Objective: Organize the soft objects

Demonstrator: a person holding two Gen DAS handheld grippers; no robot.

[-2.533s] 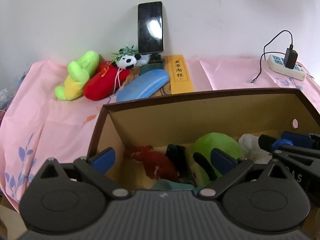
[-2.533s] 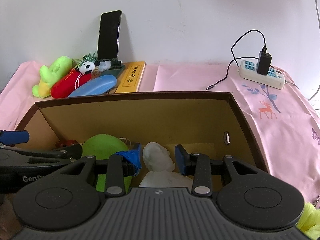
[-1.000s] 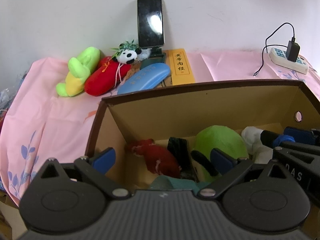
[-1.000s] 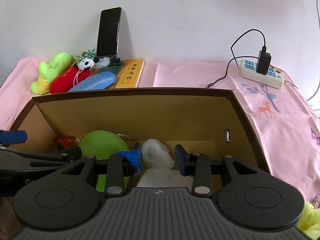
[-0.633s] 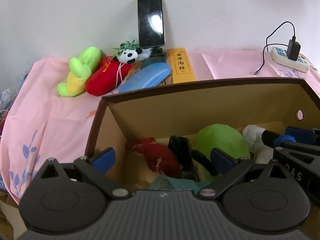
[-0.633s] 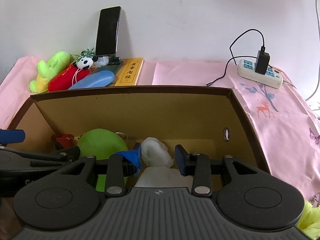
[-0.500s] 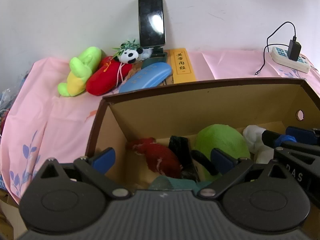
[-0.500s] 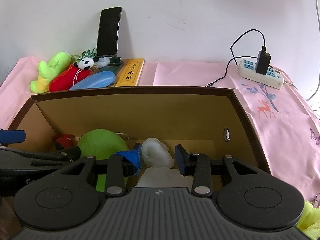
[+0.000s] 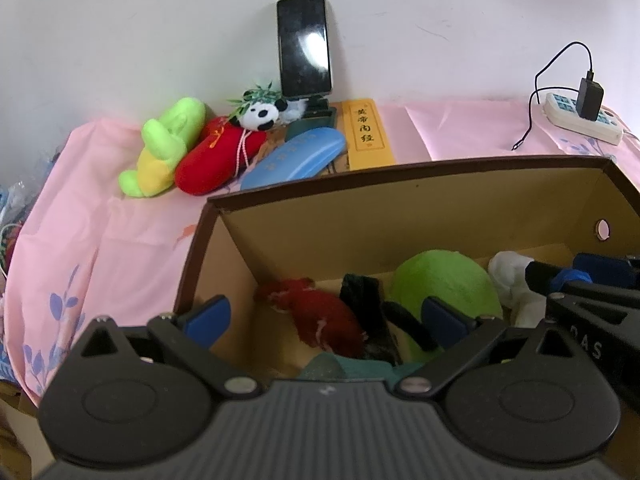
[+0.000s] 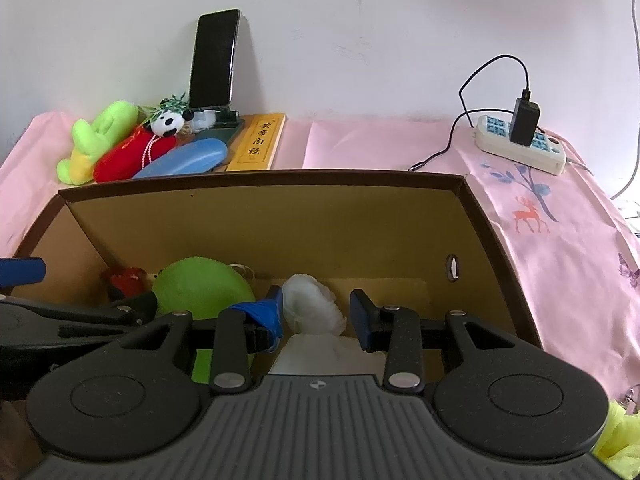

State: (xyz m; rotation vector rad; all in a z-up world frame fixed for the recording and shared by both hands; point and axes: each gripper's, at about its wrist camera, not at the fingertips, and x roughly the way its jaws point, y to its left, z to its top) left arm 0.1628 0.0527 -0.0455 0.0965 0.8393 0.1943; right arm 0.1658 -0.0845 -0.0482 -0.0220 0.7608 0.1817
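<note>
partly hidden: white plush point(image 10: 310, 307) between spread right hand-held gripper point(image 10: 316, 316); left hand-held gripper point(image 9: 324, 312) spread.

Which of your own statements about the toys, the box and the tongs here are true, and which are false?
1. The green round plush lies inside the cardboard box. True.
2. The panda toy is in the box. False: it sits on the pink cloth by the wall.
3. The phone lies flat. False: it stands upright.
4. The right tongs stand open around the white soft toy. True.
</note>
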